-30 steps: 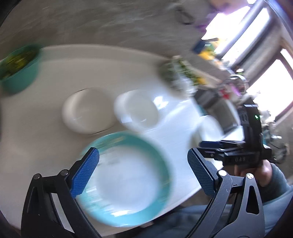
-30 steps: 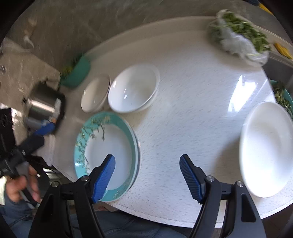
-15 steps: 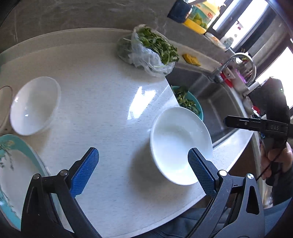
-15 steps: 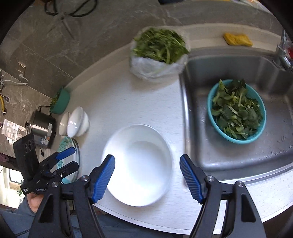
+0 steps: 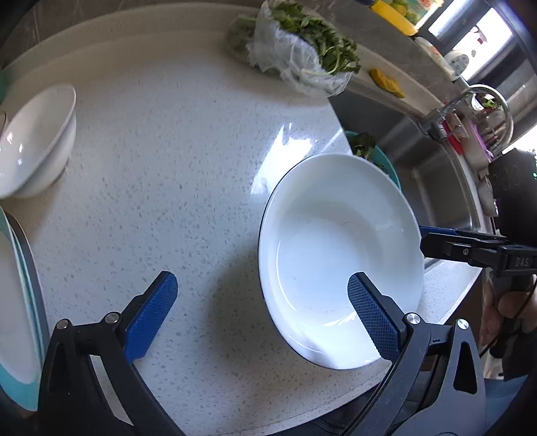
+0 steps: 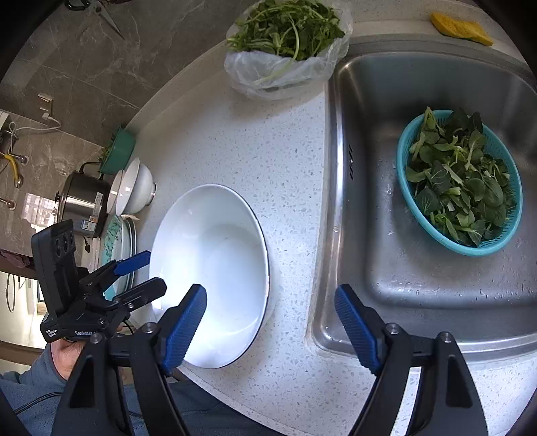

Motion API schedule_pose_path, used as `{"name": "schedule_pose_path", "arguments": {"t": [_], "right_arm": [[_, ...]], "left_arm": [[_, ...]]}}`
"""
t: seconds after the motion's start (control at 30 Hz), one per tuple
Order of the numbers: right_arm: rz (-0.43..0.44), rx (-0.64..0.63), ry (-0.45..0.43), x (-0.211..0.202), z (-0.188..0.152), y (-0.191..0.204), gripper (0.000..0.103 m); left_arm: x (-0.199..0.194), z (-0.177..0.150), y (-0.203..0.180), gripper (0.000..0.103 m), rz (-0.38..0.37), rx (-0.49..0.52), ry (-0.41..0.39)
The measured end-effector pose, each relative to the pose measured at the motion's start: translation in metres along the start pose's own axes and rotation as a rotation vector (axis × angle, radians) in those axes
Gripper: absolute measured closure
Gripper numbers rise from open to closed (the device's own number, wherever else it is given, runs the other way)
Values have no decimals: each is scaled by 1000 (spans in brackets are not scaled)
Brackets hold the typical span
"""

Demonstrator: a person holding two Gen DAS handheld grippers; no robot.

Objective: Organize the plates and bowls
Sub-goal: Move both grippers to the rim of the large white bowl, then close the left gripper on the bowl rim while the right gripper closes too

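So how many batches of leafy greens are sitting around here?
3. A plastic bag of greens at the counter's back, a teal basket of leaves in the sink, and a green bowl far left, partly hidden.

a glossy white ceramic-looking plate (image 5: 339,255) on a speckled, polished stone-look counter (image 5: 174,174), beside a brushed-metal sink (image 6: 433,234) and a plastic colander (image 6: 459,182).

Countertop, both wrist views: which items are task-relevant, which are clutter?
Job items:
large white plate
white bowl
teal-rimmed plate stack

Just lying about:
bag of greens
teal colander of leaves, in the sink
yellow sponge
steel pot
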State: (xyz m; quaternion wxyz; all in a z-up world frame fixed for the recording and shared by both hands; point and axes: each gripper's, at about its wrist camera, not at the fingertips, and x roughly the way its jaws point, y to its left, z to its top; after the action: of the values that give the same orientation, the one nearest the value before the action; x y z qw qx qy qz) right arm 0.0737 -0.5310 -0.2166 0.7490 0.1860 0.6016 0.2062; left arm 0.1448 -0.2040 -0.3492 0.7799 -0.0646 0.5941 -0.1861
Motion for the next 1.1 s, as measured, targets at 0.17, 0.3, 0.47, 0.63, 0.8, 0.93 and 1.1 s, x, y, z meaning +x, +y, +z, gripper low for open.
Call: {"name": "schedule_pose_path", "arguments": {"t": [0.17, 0.3, 0.47, 0.63, 0.8, 0.93, 1.1], "right_arm": [[-30, -40, 25, 8, 4, 4, 32], [-34, -53, 54, 17, 5, 5, 37], [-50, -81, 83, 24, 8, 8, 55], [-63, -102, 121, 33, 8, 11, 79], [-79, -108, 135, 37, 8, 14, 86], [-98, -112, 133, 38, 9, 18, 87], [-111, -118, 133, 38, 8, 19, 88]], "left_arm": [[21, 4, 4, 3, 43, -40, 29], [28, 9, 2, 40, 62, -23, 26], [36, 10, -1, 72, 53, -8, 47], [38, 12, -5, 72, 21, 0, 58], [40, 9, -7, 87, -8, 4, 74], [41, 8, -9, 88, -10, 17, 75], [41, 7, -8, 89, -18, 15, 78]]}}
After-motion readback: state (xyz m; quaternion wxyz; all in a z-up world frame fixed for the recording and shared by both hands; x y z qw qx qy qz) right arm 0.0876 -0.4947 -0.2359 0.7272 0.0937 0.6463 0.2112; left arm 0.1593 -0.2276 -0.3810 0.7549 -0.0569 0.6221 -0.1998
